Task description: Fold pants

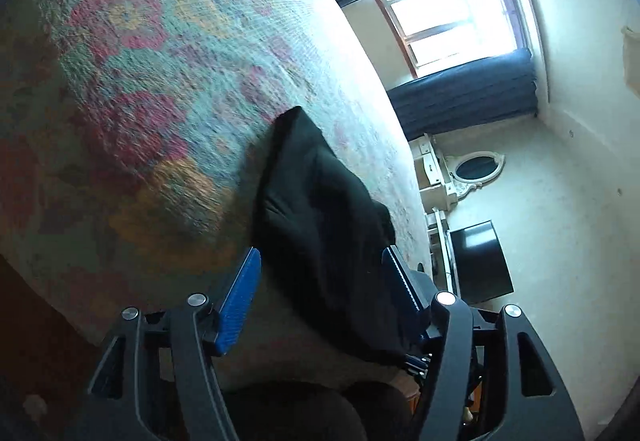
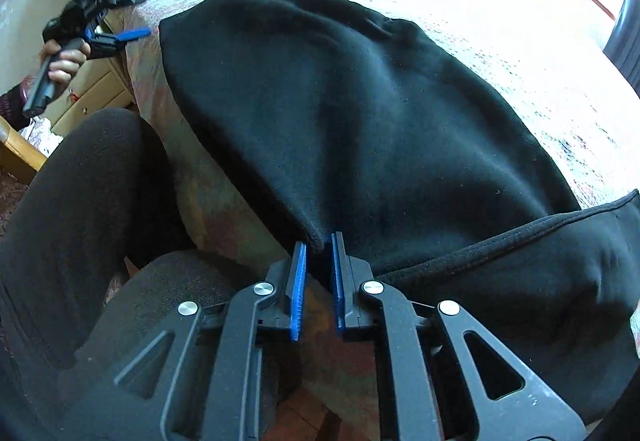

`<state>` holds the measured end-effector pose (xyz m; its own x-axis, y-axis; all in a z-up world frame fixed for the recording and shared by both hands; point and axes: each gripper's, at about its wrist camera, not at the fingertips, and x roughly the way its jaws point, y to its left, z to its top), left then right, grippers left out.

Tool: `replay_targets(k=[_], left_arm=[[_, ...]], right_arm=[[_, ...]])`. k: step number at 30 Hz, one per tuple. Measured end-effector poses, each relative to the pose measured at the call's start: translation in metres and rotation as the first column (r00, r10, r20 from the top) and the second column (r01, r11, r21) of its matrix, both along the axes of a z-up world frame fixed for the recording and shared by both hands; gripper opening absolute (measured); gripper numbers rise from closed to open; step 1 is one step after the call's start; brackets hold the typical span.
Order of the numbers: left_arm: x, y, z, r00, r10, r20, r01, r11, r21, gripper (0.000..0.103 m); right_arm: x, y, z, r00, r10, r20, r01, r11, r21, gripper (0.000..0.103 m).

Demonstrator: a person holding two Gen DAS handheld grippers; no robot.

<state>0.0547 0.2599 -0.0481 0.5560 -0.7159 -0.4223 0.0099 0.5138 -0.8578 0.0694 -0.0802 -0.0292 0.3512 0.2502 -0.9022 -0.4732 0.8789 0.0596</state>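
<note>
Floral bedspread (image 1: pixel 168 89) under black pants (image 2: pixel 360 113); window (image 1: pixel 452 17) bright.

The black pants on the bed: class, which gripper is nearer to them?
Right. The right gripper pinches the black pants at their near edge; the left gripper is open, just off their far corner.

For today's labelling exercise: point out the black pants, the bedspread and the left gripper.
black pants (image 2: pixel 360 113): right wrist view, middle of the cloth.
bedspread (image 1: pixel 140 81): left wrist view, bare flowered part.
left gripper (image 2: pixel 132 17): right wrist view, gap between its fingertips.
</note>
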Motion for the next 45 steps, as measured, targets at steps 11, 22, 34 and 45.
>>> replay_targets(k=[11,22,34,45], left_arm=[[0.065,-0.112,0.029,0.988,-0.145,0.046,0.119,0.926,0.357,0.080],[0.066,-0.127,-0.001,0.990,-0.133,0.039,0.101,0.884,0.457,0.085],[0.069,-0.155,0.001,0.989,-0.142,0.042,0.096,0.832,0.547,0.092],[0.073,-0.157,0.004,0.993,-0.116,0.023,0.083,0.827,0.556,0.092]], right_arm=[[0.020,-0.058,0.047,0.969,-0.245,-0.003,0.239,0.942,0.237,0.072],[0.161,-0.315,0.025,0.430,-0.903,-0.018,0.903,0.429,0.022,0.073],[0.173,-0.355,-0.009,0.305,-0.949,-0.078,0.951,0.307,-0.025,0.008],[-0.018,-0.377,0.059,0.214,-0.977,0.000,0.922,0.202,0.331,0.007]])
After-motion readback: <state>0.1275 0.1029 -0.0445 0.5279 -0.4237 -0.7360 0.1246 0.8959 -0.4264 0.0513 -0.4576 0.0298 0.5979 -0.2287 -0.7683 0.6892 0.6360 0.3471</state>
